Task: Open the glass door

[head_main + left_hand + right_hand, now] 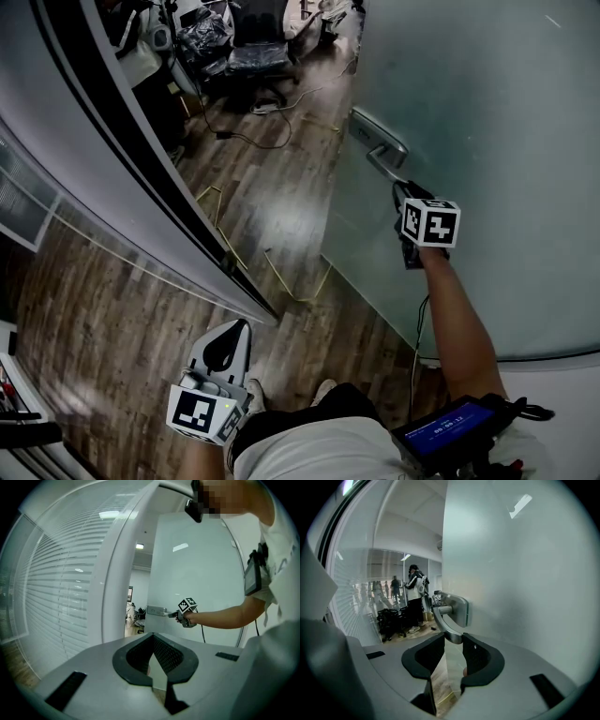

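The frosted glass door (487, 141) stands ajar on the right, its edge toward me. Its metal lever handle (380, 150) sticks out from a plate near that edge. My right gripper (401, 190) reaches up to it, and in the right gripper view the lever's free end (446, 625) sits between the jaws, which are closed on it (453, 641). The left gripper view shows the same grip from afar: the right gripper (177, 615) at the handle plate (157, 611). My left gripper (236, 330) hangs low by my hip, jaws together and holding nothing (153, 637).
A glass wall with blinds and a dark door frame (141, 159) runs along the left, leaving a gap of wood floor (281, 216). Beyond the gap are an office chair (258, 56) and cables (244, 136). People stand farther inside (415, 597). A screen device (445, 431) is strapped to my right arm.
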Demonstrator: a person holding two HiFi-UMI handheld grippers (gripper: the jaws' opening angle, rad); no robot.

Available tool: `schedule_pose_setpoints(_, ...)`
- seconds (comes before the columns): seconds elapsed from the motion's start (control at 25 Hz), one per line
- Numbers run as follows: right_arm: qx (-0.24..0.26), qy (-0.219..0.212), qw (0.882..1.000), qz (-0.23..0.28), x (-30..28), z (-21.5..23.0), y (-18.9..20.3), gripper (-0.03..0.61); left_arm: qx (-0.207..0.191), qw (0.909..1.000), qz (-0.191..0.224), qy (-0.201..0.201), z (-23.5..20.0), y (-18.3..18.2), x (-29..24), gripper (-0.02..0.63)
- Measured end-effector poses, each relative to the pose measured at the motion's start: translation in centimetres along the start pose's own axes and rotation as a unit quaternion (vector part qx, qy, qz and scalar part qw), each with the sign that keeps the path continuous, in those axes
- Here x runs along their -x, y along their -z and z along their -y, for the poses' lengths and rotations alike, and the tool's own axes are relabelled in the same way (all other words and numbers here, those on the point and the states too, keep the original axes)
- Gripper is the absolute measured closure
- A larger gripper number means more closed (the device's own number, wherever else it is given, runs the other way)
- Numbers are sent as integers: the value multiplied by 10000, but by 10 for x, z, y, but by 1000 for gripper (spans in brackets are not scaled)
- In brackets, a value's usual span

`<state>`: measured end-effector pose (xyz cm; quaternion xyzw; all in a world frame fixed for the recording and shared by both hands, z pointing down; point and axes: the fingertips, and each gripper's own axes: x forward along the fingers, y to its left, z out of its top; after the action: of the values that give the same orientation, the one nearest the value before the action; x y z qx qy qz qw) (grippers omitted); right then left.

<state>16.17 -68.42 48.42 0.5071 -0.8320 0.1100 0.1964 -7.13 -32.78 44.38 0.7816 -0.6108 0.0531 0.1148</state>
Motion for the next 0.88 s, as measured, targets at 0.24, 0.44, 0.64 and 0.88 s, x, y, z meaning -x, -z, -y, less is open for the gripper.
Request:
schedule_pose_setpoints(0.24, 22, 187, 9998, -54, -13, 24, -11, 457, 23, 10000, 20, -66, 2, -1, -3, 614)
schedule_pose_setpoints(0.44, -7, 334, 9994, -66, -18, 33, -15, 459, 53, 9999, -13, -123, -2, 3, 3, 614)
schedule_pose_setpoints(0.64, -82, 424, 9991, -15, -19, 36, -18, 459, 63, 9999, -32, -138, -6, 7, 7, 614)
schedule_pose_setpoints(0.88, 26, 533, 9981, 301, -17, 42, -18, 457, -1, 10000, -67, -41, -5, 7, 8, 614)
